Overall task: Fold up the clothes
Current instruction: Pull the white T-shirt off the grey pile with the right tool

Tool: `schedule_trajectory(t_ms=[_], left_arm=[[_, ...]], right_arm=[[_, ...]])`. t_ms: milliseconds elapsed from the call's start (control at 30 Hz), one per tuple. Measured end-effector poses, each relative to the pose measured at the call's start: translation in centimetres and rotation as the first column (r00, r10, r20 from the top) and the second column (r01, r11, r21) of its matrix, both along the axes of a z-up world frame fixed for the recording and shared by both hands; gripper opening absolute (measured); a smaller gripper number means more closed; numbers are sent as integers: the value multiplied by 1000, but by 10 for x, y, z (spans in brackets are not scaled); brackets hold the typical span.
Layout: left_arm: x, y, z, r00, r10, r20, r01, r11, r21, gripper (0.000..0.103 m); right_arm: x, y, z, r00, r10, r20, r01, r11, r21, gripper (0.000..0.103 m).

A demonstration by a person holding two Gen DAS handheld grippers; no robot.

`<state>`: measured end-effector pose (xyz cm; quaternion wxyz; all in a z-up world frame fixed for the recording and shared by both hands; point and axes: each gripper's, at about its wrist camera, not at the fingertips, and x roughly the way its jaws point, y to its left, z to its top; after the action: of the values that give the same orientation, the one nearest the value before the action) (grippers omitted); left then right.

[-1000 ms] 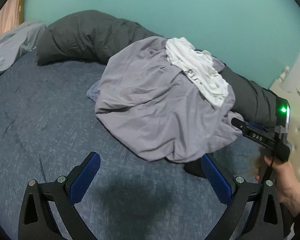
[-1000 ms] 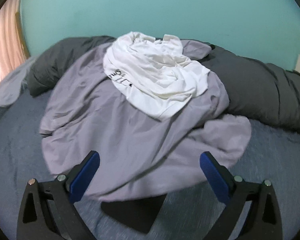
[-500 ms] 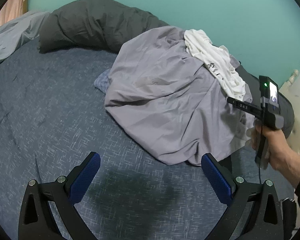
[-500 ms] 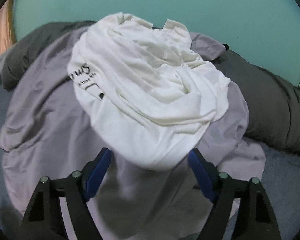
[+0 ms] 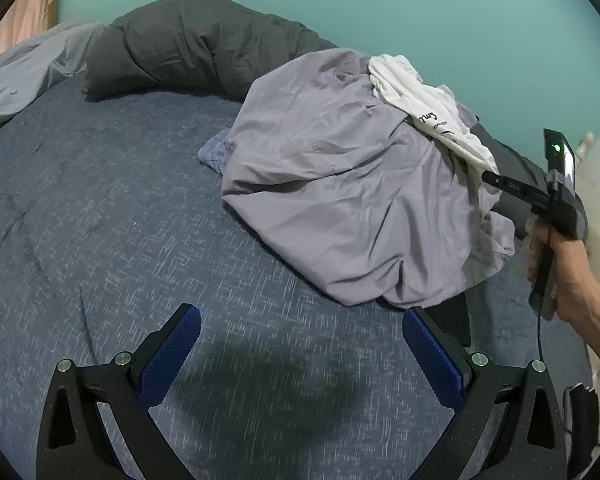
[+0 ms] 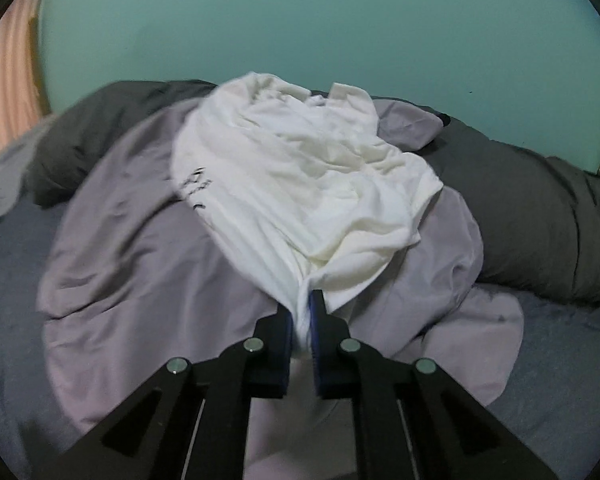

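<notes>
Right gripper: blue-padded jaws are sitting nearly together, pinching the near hem of the crumpled white T-shirt with black lettering. The fabric is bunching between the pads. The shirt is lying on top of a rumpled lilac-grey garment heaped on the blue-grey flecked bedspread, against a rolled dark grey duvet.

Left gripper: jaws are standing wide apart, holding nothing, hovering over bare bedspread near the heap's edge. The person's right hand is gripping the right tool's handle.
</notes>
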<state>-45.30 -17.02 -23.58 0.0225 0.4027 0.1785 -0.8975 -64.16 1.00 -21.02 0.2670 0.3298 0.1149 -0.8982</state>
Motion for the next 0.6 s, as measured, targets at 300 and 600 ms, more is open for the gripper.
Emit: schedule_trajectory(t_ms=[300, 600], left_arm=[[56, 12, 16, 999, -18, -33, 17, 1000, -17, 103], [130, 32, 11, 998, -38, -58, 36, 999, -21, 103]], right_arm=[[106, 28, 11, 994, 103, 44, -94, 979, -181, 6], [226, 60, -6, 979, 173, 111, -131, 940, -315, 6]])
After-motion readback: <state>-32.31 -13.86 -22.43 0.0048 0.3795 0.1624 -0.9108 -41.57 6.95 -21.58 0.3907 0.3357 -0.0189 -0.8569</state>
